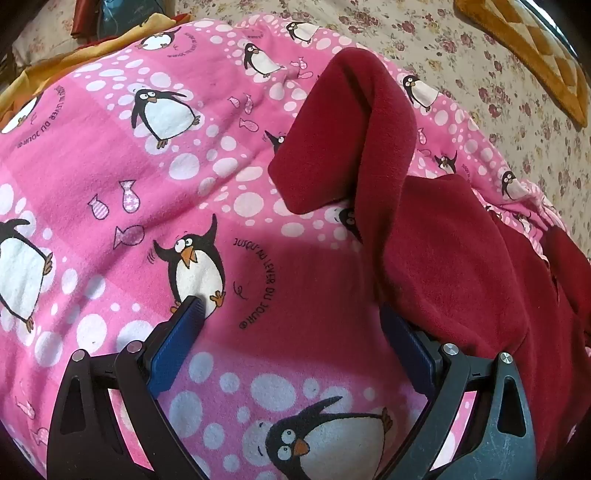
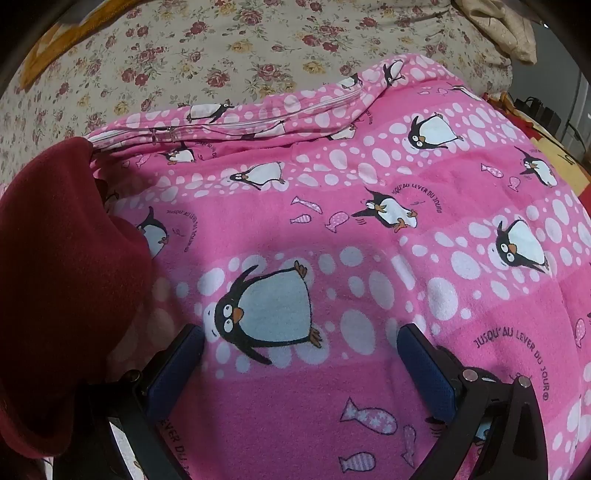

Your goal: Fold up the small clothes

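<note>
A dark red fleece garment (image 1: 443, 251) lies rumpled on a pink penguin-print blanket (image 1: 155, 177), one sleeve or leg stretched up and away. My left gripper (image 1: 291, 310) is open and empty, its blue pads (image 1: 177, 339) just above the blanket; the right pad touches the garment's near edge. In the right wrist view the same red garment (image 2: 62, 280) lies at the left, draped over the left finger. My right gripper (image 2: 301, 334) is open and empty over the blanket (image 2: 369, 229).
The blanket lies on a floral bedsheet (image 2: 207, 48). An orange patterned cloth (image 1: 535, 51) is at the far right of the left view, orange and red fabrics (image 1: 92, 40) at the far left. A beige cloth (image 2: 509, 33) sits at the bed's corner.
</note>
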`<state>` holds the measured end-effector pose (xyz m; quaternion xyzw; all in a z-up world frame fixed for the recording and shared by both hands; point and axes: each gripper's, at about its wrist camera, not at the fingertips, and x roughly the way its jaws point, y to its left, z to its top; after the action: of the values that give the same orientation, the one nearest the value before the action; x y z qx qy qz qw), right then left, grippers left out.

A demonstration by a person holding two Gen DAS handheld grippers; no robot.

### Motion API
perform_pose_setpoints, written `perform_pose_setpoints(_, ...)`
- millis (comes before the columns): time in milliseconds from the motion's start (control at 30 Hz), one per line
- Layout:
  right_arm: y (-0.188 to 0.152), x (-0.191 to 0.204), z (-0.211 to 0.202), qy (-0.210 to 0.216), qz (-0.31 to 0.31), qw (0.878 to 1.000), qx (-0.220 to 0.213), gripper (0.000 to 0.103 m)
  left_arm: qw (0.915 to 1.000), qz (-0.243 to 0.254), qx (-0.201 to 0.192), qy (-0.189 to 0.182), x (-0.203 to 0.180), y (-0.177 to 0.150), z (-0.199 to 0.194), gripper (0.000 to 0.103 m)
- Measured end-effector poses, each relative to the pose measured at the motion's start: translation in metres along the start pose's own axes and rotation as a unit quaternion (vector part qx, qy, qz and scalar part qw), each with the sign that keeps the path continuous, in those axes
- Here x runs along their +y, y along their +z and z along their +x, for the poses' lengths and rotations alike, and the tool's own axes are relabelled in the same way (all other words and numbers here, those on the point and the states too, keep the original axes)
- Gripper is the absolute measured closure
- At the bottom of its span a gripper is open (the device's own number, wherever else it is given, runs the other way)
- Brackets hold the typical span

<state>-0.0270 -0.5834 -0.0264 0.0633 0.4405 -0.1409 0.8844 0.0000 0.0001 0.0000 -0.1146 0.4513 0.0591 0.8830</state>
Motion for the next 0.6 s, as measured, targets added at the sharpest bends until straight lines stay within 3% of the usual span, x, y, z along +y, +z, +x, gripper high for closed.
perform_pose_setpoints(267, 0.000, 0.000, 0.000, 0.000, 0.000, 1.000, 0.000, 0.000, 1.0000, 0.002, 0.000, 0.004, -0.001, 0.000, 0.000, 0.005)
perform_pose_setpoints(433, 0.000, 0.000, 0.000, 0.000, 0.000, 1.000, 0.000, 0.000, 0.9996, 0.009, 0.023, -0.009, 0.000, 0.002, 0.000, 0.005)
perform_pose_setpoints(533, 0.000, 0.000, 0.000, -0.001, 0.001, 1.000, -0.001, 0.000, 0.9991, 0.014, 0.040, -0.008, 0.000, -0.001, -0.012, 0.005)
perform_pose_setpoints(600, 0.000, 0.001, 0.000, -0.003, 0.000, 1.000, -0.001, 0.000, 0.9996, 0.005, 0.027, 0.006, -0.001, -0.003, -0.030, 0.005)
